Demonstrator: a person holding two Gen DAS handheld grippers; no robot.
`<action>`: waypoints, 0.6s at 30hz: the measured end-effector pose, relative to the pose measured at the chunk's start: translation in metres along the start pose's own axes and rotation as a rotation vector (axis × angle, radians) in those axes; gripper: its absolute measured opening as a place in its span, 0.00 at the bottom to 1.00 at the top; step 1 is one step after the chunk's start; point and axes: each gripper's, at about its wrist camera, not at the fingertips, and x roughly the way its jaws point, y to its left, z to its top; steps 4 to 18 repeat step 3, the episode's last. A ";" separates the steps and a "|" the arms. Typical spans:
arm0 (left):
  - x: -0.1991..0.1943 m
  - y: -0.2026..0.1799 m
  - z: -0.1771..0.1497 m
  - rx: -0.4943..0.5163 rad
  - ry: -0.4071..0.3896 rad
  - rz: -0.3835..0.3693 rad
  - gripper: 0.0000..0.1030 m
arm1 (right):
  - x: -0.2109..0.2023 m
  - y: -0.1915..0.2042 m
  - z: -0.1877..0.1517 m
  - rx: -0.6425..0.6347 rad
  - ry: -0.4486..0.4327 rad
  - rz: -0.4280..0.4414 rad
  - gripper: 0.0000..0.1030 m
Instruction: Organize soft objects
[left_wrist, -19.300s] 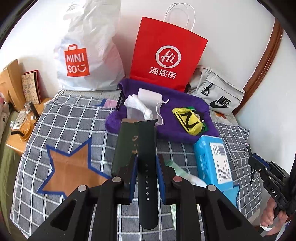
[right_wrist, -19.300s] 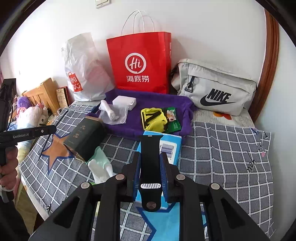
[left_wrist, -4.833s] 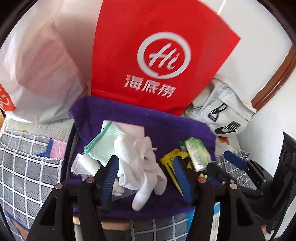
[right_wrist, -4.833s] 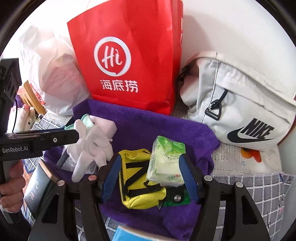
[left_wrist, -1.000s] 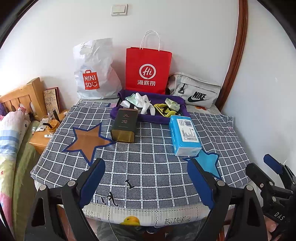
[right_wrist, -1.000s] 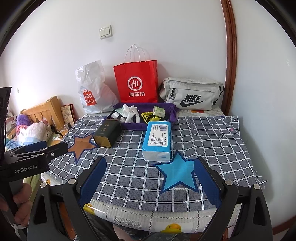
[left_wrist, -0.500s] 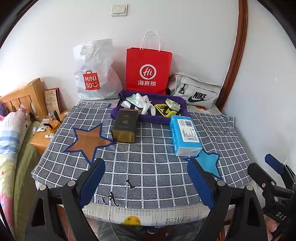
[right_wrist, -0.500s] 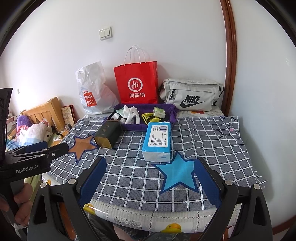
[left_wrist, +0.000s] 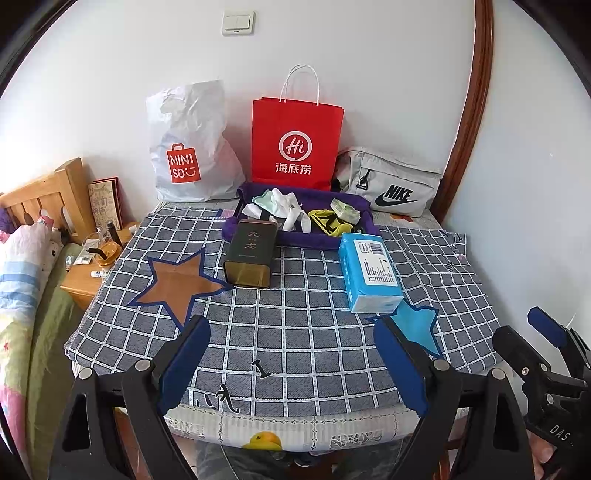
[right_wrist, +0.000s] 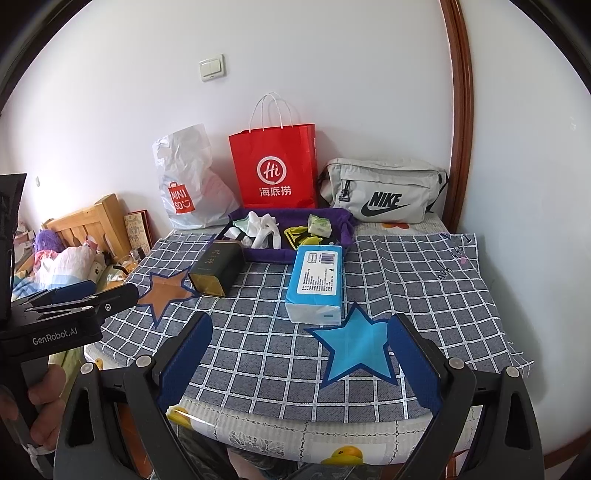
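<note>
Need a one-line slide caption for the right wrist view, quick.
Right gripper open and empty above the checked cloth; gloves and pouch in purple tray, tissue pack outside.

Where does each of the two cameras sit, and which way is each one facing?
Left wrist: on the left gripper, held off the table's near edge, facing the wall; its open fingers and the right gripper show.
Right wrist: on the right gripper, same heading; open fingers, the left gripper and a hand show.
Shared: purple tray, blue tissue pack, dark tin, red bag.
</note>
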 end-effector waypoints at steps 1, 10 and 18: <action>-0.001 0.001 0.001 0.001 -0.006 0.002 0.87 | 0.000 -0.001 0.000 0.000 -0.001 0.001 0.92; 0.000 0.001 0.002 0.003 -0.013 0.000 0.87 | 0.000 -0.001 -0.001 -0.001 -0.003 0.002 0.92; 0.000 0.001 0.002 0.003 -0.013 0.000 0.87 | 0.000 -0.001 -0.001 -0.001 -0.003 0.002 0.92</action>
